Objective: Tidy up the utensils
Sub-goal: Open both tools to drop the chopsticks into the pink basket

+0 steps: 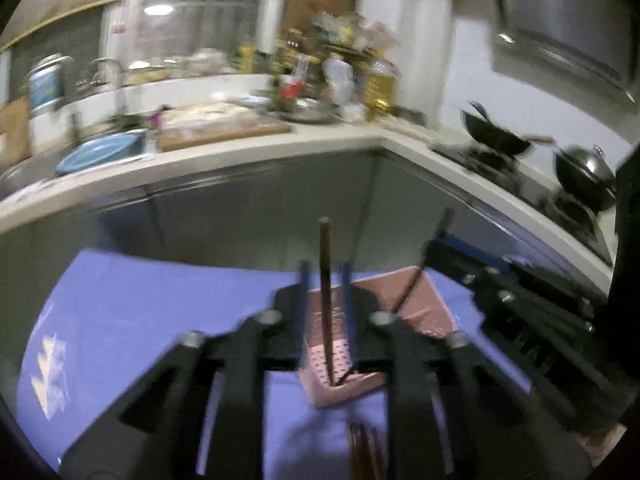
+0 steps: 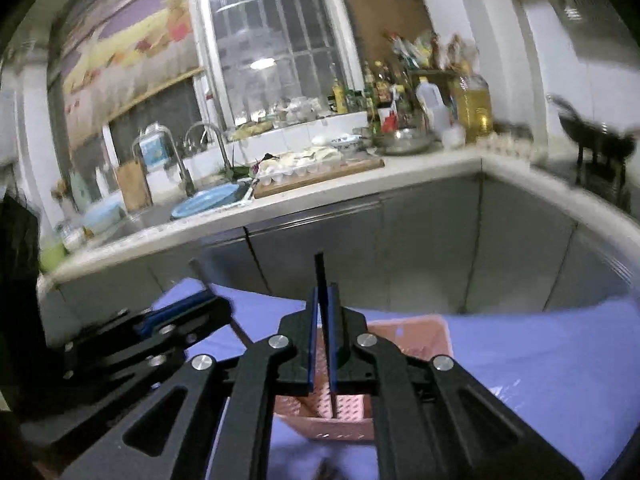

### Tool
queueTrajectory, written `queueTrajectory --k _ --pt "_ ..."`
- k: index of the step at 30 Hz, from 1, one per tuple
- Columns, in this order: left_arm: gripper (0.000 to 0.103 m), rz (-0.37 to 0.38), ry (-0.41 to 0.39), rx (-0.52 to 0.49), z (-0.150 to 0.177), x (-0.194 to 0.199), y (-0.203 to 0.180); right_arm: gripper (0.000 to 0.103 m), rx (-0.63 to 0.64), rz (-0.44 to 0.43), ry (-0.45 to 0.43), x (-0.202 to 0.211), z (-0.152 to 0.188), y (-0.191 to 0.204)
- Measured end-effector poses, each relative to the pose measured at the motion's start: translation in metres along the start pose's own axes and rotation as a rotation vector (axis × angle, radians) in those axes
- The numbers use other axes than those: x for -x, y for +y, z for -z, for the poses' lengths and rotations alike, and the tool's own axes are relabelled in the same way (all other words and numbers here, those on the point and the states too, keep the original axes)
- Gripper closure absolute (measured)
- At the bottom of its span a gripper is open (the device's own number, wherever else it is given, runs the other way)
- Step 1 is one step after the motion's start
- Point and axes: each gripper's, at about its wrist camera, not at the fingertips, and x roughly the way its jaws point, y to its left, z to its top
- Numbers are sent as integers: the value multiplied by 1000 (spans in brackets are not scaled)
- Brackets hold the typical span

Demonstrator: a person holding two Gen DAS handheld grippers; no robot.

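A pink perforated basket [image 1: 340,364] stands on a purple cloth [image 1: 132,320]. In the left wrist view my left gripper [image 1: 325,276] has a gap between its fingers, with a dark chopstick [image 1: 325,264] standing between them, its lower end in the basket. A second chopstick [image 1: 420,272] leans in the basket under my right gripper [image 1: 520,300]. More chopsticks [image 1: 364,452] lie on the cloth below. In the right wrist view my right gripper [image 2: 322,300] is shut on a dark chopstick [image 2: 320,276] over the basket [image 2: 416,336]. The left gripper [image 2: 160,328] is at the left.
A kitchen counter [image 1: 280,148] runs behind, with a sink and blue basin [image 1: 96,154], a cutting board [image 1: 224,128], bottles [image 1: 380,84] and woks on a stove [image 1: 500,140]. Grey cabinet doors [image 2: 432,240] stand below the counter.
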Motion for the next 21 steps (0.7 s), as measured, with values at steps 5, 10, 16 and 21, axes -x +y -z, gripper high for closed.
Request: queueTrajectory --k 5,10,16,21 --pt "55 -94 -162 92 41 51 13 53 -38 -18 -14 20 12 -5" --pt "53 -118 -175 102 76 82 21 38 -33 -42 -112 62 24 3" --pt "53 -129 -117 88 123 102 35 29 -39 -44 -268 125 56 2" --pt "53 -110 10 70 169 95 42 28 -11 6 -284 155 101 -1"
